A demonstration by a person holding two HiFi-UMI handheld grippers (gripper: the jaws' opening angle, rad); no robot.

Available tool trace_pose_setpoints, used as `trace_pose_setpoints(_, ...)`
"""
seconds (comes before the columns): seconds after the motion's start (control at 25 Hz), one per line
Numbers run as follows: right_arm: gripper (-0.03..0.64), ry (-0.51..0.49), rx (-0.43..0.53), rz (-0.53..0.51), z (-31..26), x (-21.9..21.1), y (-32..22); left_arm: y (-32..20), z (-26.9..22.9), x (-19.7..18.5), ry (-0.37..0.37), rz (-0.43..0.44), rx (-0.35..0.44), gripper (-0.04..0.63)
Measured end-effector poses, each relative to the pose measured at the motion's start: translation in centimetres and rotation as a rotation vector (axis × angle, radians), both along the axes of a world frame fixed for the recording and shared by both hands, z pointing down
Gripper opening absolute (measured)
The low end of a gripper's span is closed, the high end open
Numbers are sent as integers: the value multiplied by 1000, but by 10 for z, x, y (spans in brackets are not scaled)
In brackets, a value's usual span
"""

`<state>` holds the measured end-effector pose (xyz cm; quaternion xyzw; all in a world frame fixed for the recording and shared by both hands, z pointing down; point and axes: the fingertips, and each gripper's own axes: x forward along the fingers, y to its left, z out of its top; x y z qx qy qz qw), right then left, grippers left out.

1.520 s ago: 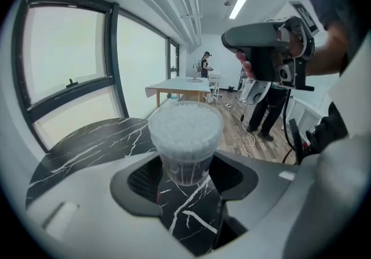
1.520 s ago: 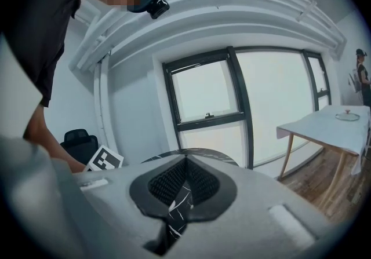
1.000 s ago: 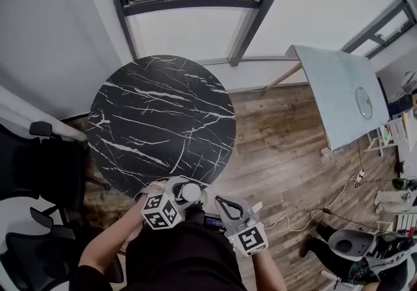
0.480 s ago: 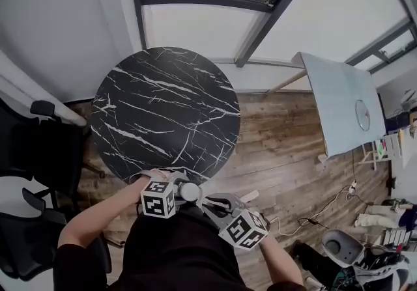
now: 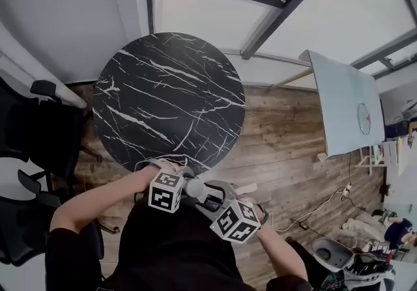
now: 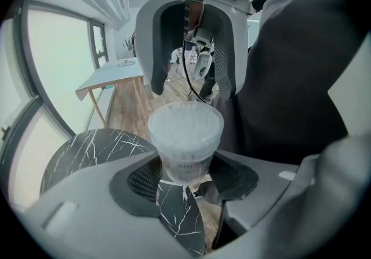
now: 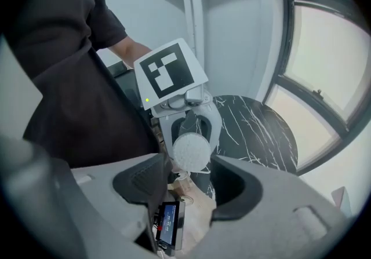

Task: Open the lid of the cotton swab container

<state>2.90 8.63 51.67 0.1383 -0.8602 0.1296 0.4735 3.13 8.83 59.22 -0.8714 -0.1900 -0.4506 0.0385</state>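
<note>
- White swab tips (image 6: 186, 124) fill the top of the container (image 6: 184, 162). We find it held in the air in front of the person's body, near the closest edge of the round black marble bench (image 5: 169, 94) but not resting on it.
- Grip, left: the left claw (image 6: 185, 175) is clamped on the container's lower body, with a pad pressing on either side. We read this low hold as deliberate, since it leaves the top end free and turned toward the other claw.
- Grip, right: the right claw (image 7: 188, 185) has its jaws wide apart, having just been opening. The container's top faces the gap from just beyond the tips. No pad touches it and nothing is gripped.
- Facing arrangement: each gripper view looks at the other claw head-on, with the container on the line between them. We judge that one claw acts as a vice while the other is meant to work the lid.
- State of the lid: we cannot tell whether a clear lid covers the swab tips, and no loose lid shows in any view.
- Marker cube (image 7: 170, 72): this part of the left claw sits above the container in the right gripper view.
- Next move, as we judge it: the open jaws would have to close squarely over the rim. A skewed bite could twist the container in its hold or spill swabs onto the wooden floor (image 5: 287, 140).
</note>
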Motion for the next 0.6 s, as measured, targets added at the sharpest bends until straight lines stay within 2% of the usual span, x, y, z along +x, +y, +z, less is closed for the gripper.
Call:
trace_pose_setpoints(0.32,276,51,16,-111,3,-20,3,15,-2,0,-9,83,-25,262)
trace_pose_setpoints(0.6,276,80,2,-162,8,-24,6,22,-3,1,-5,105,-32,262)
